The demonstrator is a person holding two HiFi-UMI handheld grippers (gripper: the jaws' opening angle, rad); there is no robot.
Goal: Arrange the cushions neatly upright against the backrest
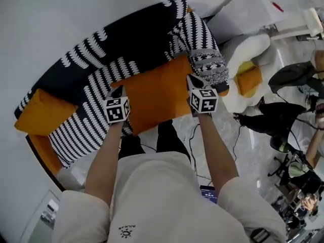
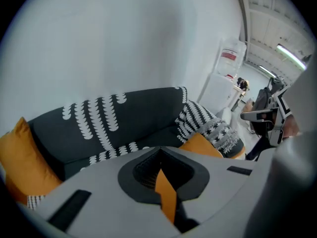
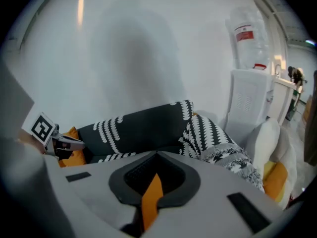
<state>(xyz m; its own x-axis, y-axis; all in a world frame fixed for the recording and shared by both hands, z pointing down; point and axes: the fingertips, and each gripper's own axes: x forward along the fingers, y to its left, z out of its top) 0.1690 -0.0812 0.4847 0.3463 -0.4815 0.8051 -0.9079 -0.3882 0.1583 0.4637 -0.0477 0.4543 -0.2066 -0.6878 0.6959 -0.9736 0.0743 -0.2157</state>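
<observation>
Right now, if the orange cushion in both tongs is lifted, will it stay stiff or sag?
It will probably sag: the left tongs and right tongs pinch only thin fabric folds at the near edge of the orange cushion. It looks plump, so likely light for its size.

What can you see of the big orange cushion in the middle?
The orange cushion is plain, soft-looking fabric, roughly rectangular, with no pattern. It lies broadside in front of the dark sofa, not upright against the backrest. The left gripper and right gripper each pinch a fold of it at opposite ends, jaws shut. It overlaps a striped cushion on the left; a grey patterned cushion sits at its far right corner.
</observation>
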